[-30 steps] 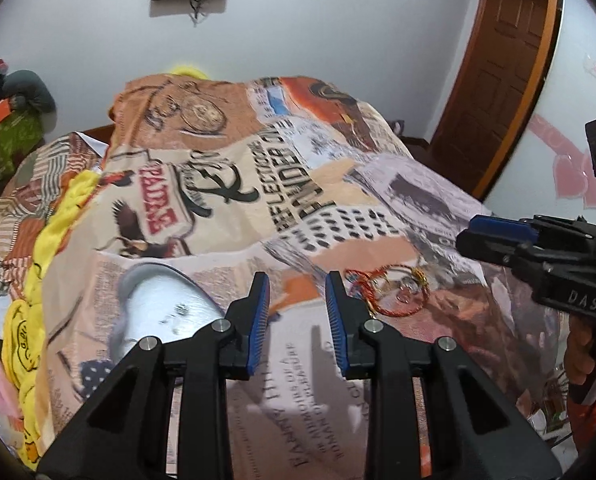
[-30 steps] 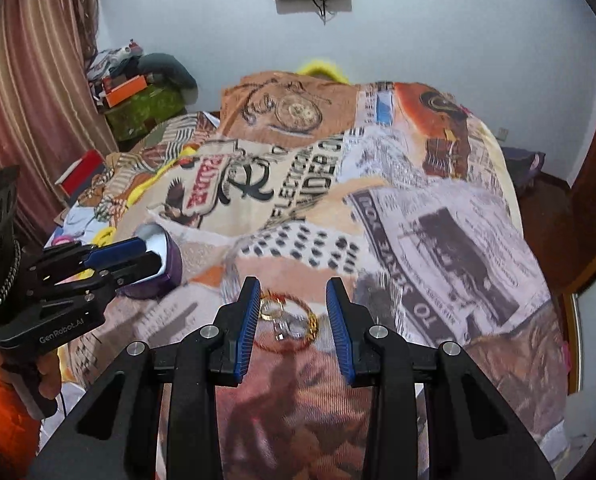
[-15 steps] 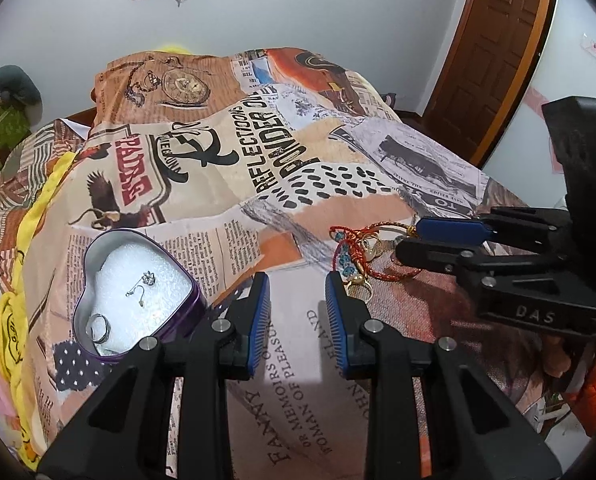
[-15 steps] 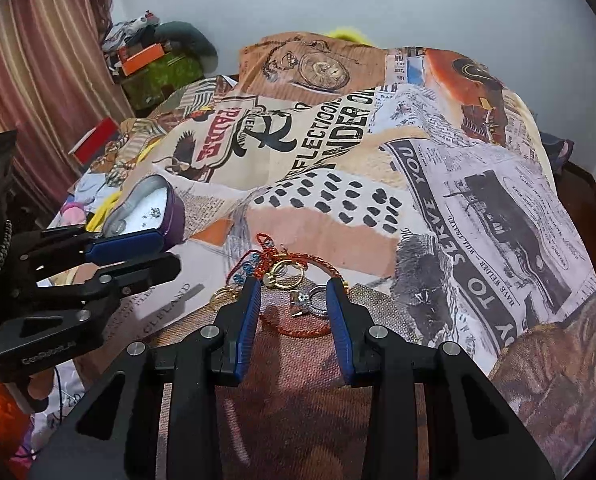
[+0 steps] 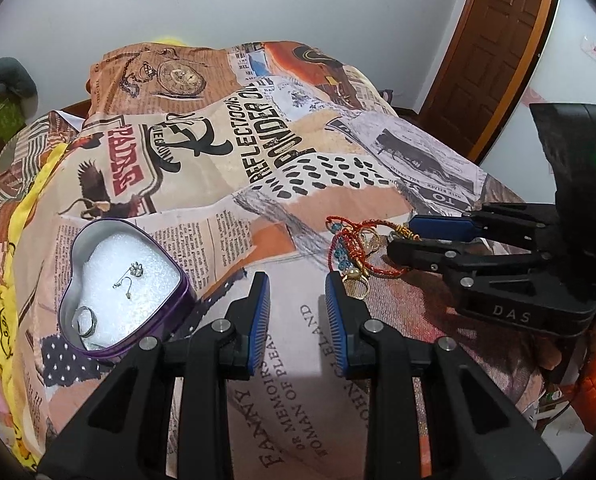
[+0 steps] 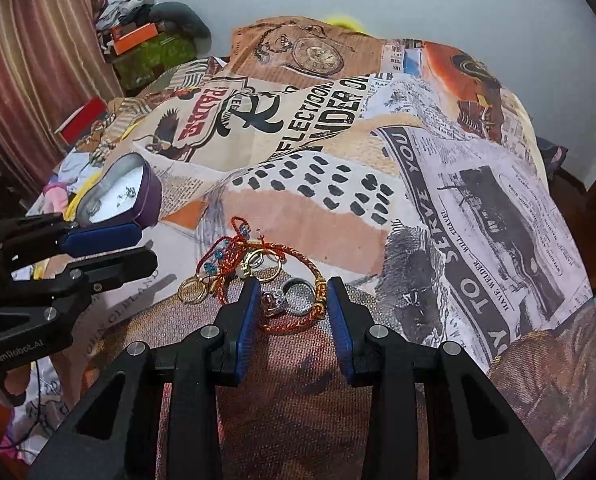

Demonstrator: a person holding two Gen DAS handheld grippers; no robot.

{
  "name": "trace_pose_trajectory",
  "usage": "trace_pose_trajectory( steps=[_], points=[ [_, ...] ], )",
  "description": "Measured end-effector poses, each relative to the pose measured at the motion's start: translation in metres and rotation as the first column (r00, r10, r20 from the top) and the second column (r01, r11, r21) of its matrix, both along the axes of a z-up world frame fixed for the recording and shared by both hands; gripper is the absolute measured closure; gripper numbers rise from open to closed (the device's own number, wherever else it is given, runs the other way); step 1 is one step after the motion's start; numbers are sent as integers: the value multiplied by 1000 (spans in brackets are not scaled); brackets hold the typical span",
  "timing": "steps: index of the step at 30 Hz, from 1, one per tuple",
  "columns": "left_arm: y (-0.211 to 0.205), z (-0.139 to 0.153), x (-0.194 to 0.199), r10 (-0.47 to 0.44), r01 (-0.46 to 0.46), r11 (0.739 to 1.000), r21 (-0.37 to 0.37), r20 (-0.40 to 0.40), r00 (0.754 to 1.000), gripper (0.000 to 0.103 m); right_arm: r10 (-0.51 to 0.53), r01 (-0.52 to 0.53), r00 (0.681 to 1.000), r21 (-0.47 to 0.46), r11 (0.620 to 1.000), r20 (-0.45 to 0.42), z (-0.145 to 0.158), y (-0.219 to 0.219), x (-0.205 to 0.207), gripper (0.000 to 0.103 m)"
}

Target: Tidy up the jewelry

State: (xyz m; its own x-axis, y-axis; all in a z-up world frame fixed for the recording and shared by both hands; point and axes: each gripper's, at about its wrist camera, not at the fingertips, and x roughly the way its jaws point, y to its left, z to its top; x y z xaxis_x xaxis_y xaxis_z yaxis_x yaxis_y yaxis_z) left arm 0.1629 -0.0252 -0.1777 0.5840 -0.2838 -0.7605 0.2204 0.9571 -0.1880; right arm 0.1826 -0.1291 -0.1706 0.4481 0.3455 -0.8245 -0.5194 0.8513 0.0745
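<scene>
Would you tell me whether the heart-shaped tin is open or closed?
Open: the heart-shaped tin has no lid on, and its white foam is exposed.

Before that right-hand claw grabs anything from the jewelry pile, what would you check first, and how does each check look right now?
1. Right gripper jaws apart, nothing pinched: ok.
2. Target between the jaws: the silver ring with a reddish stone lies there: ok.
3. Ring free of the pile: it lies inside the red-and-gold cord bracelet, beside a grey band ring; cannot tell whether it would lift alone.
4. Purple heart-shaped tin open, with white foam showing: ok.
5. Left gripper empty, over bare bedspread, clear of the pile: ok.
</scene>
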Motion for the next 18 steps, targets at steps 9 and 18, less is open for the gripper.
trace_pose_trajectory(
  steps=[9, 18],
  points=[
    [-6, 3, -4, -26, 26, 1000, -5, 2, 1000, 75, -14, 15, 1000, 25, 1000, -12, 4, -10, -5, 86],
    [-16, 2, -5, -50, 50, 999, 2, -3, 999, 75, -44, 43, 999, 49, 998, 7, 13, -21, -7, 86]
  ],
)
